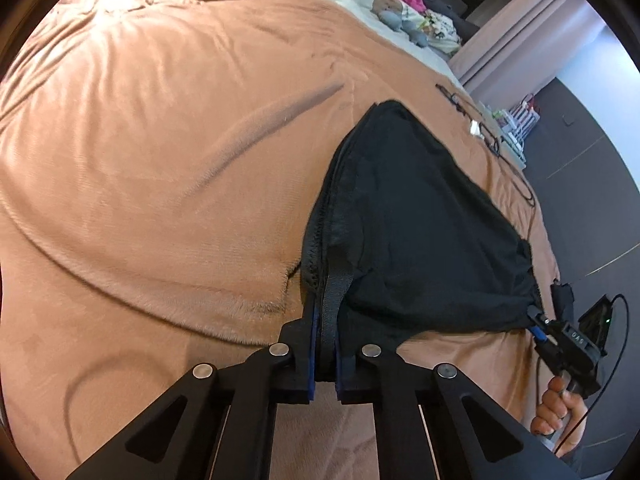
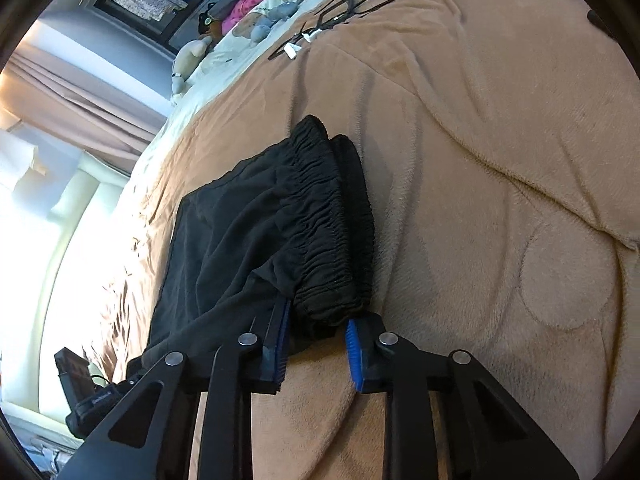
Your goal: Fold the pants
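Black pants (image 1: 416, 216) lie folded on a tan blanket (image 1: 160, 160). My left gripper (image 1: 326, 320) is shut on a layered edge of the pants, the fabric pinched between its blue pads. In the right wrist view the pants (image 2: 256, 232) show their gathered elastic waistband (image 2: 320, 216). My right gripper (image 2: 316, 332) has its jaws apart around the near end of the waistband; the fabric sits between the blue pads (image 2: 354, 354) without being squeezed. The right gripper also shows in the left wrist view (image 1: 538, 320), at the far corner of the pants.
Black cables (image 2: 352, 4) lie on the blanket beyond the pants. Stuffed toys (image 2: 268, 20) and clothes sit on a white sheet at the bed's head. The bed edge and grey floor (image 1: 592, 184) are to the right in the left wrist view.
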